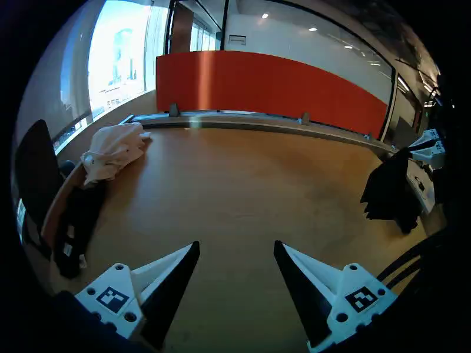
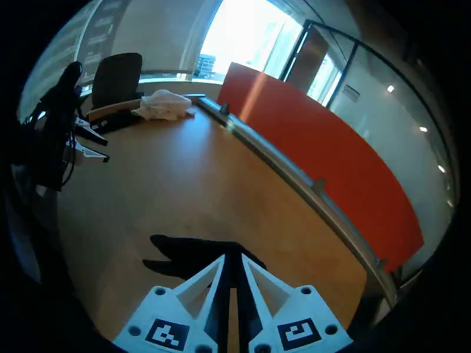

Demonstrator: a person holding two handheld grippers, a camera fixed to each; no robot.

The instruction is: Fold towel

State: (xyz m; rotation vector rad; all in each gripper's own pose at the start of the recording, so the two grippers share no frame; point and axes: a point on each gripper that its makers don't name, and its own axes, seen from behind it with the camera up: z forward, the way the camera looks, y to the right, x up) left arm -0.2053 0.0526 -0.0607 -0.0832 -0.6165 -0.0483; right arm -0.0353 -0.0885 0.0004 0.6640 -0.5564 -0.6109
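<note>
At counter (image 1: 235,176) far corner: towel (image 1: 115,150) bunched. My left claw (image 1: 235,244) spread, right claw (image 2: 233,259) pressed together. Risk: pinch catches several layers.

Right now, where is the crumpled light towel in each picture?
Left gripper view: the light towel is in the upper left, bunched at a far corner of the table.
Right gripper view: it is near the top, left of centre, at the table's far end.
Shared landmark: the orange-red panel along the table's edge; the towel lies near one end of it.
</note>
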